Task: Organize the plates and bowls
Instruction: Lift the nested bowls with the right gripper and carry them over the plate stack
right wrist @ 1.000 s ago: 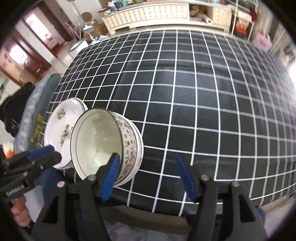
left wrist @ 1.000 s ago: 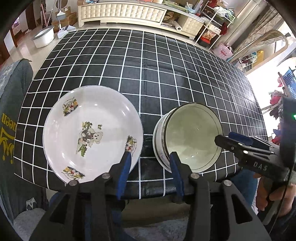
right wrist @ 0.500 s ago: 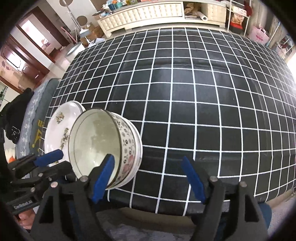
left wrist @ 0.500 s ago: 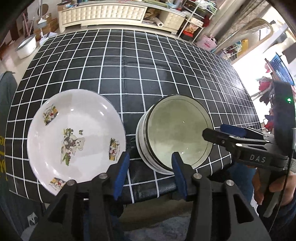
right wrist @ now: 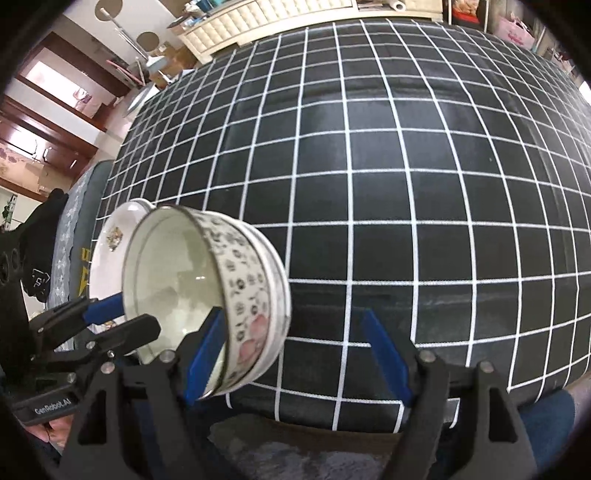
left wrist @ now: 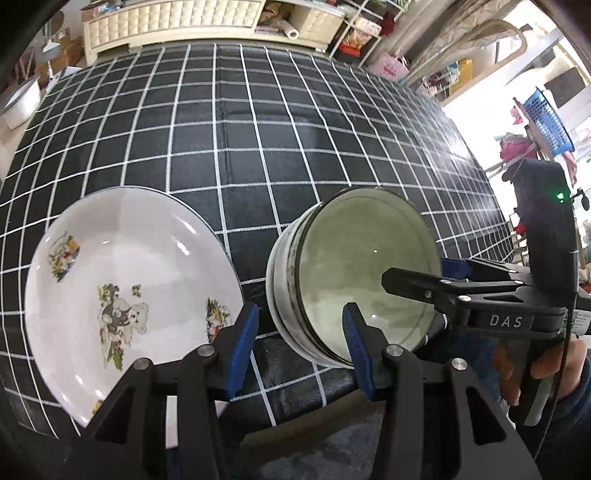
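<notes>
Left gripper (left wrist: 299, 332): jaws apart, holding nothing, over the table edge between plate and bowls.
Right gripper (right wrist: 295, 354): wide open, left finger at the bowl rim; contact unclear.
Bowls (left wrist: 354, 273): nested stack; count unclear.
Plate (left wrist: 122, 291): beside bowls on checked tablecloth (left wrist: 258, 129), near edge hidden.

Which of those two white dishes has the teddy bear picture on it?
The flat plate on the left has it. The bowl beside it is plain inside, with small dark motifs and pink flowers around its outer wall.

Tabletop (left wrist: 258, 122) w/ black, white-grid cloth. Cream tufted cabinet (left wrist: 173, 22) behind far edge. Blue basket (left wrist: 546, 122) at right; pink bag (left wrist: 389, 66) nr shelving.
</notes>
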A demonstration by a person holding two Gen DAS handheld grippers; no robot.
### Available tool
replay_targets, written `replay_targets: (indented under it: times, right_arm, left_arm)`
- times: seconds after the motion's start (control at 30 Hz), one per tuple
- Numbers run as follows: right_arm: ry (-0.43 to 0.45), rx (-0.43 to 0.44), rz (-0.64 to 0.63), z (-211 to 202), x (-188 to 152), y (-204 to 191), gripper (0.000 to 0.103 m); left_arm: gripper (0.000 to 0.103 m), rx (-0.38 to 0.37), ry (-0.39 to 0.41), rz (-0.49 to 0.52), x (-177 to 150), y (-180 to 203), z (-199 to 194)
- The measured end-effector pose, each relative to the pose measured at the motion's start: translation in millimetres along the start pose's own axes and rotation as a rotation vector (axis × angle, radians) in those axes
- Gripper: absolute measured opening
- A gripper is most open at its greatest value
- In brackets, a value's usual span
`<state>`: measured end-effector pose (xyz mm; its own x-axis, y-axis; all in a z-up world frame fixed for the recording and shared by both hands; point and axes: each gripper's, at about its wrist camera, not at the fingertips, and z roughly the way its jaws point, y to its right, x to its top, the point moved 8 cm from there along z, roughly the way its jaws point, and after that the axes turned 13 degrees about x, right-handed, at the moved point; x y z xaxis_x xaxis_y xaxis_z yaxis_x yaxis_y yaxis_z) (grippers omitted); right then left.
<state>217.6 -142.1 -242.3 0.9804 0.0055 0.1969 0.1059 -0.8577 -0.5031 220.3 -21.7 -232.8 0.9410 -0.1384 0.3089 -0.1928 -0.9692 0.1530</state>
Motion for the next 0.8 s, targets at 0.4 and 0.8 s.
replay_targets:
  times: [0.4,0.8]
  right_arm:
    - [-0.015,0.028,0.073,6.3,-4.5,9.1,0.080]
    - [-0.041,0.204,0.204,12.4,-15.0,5.8,0.060]
  left_arm:
    - [0.045,0.012,-0.041,0.106,8.1,2.4,29.9]
    - [0.041,0.057,-0.055,0.194,20.2,22.0,38.0]
